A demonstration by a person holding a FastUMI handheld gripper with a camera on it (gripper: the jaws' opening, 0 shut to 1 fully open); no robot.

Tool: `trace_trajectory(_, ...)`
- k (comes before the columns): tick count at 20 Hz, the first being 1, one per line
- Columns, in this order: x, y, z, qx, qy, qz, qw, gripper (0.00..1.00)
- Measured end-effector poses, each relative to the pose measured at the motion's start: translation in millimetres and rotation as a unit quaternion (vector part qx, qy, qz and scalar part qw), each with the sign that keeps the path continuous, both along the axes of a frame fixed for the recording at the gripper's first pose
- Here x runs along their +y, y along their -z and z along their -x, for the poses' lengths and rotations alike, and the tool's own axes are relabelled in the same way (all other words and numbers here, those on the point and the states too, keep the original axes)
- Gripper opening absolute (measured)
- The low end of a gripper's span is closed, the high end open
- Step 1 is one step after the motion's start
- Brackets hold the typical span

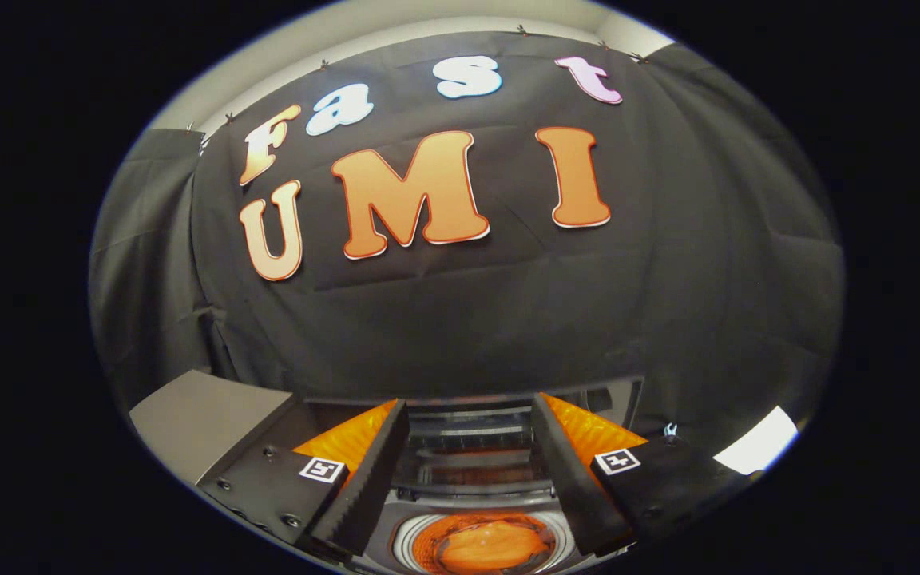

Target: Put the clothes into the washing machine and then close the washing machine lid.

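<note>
the clothes [493, 545], an orange bundle, lie inside the round drum of the washing machine [472, 479], seen below and between the fingers. so the first half of the task looks done. the claw [469, 415] hangs above the machine with its fingers spread wide and nothing between them. the lid [468, 435] appears to stand raised at the back of the opening, just ahead of the fingers, though its exact shape is hard to make out. what is left, as i judge it, is to bring that lid down over the drum.
</note>
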State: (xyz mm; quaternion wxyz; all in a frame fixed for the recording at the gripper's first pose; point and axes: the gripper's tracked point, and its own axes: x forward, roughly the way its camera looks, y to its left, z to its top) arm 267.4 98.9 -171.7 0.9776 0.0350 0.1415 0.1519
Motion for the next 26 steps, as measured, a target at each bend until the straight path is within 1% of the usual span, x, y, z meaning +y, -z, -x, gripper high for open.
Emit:
trace_trajectory(4,9.5,2.3,-44.8,0.015,0.004,-0.003,1.000,0.98)
trace_trajectory(7,19.5,8.9,-73.3,0.016,-0.001,0.026,1.000,0.98)
trace_trajectory(9,25.2,19.7,-90.3,0.026,0.000,0.043,0.999,0.98)
trace_trajectory(12,33.4,44.7,-103.3,0.061,-0.001,0.054,0.997,0.98)
trace_trajectory(14,33.6,55.9,-108.7,0.072,0.010,0.051,0.996,0.99)
trace_trajectory(16,25.6,66.5,-111.9,0.090,0.037,0.051,0.994,0.98)
trace_trajectory(17,23.9,63.7,-114.0,0.080,0.044,0.049,0.995,0.97)
trace_trajectory(19,24.3,63.9,-111.4,0.076,0.045,0.054,0.995,0.95)
trace_trajectory(21,23.1,65.7,-108.9,0.066,0.041,0.075,0.994,0.95)
trace_trajectory(23,21.9,64.7,-107.3,0.063,0.043,0.065,0.995,0.96)
trace_trajectory(26,21.7,63.3,-106.6,0.053,0.041,0.066,0.996,0.96)
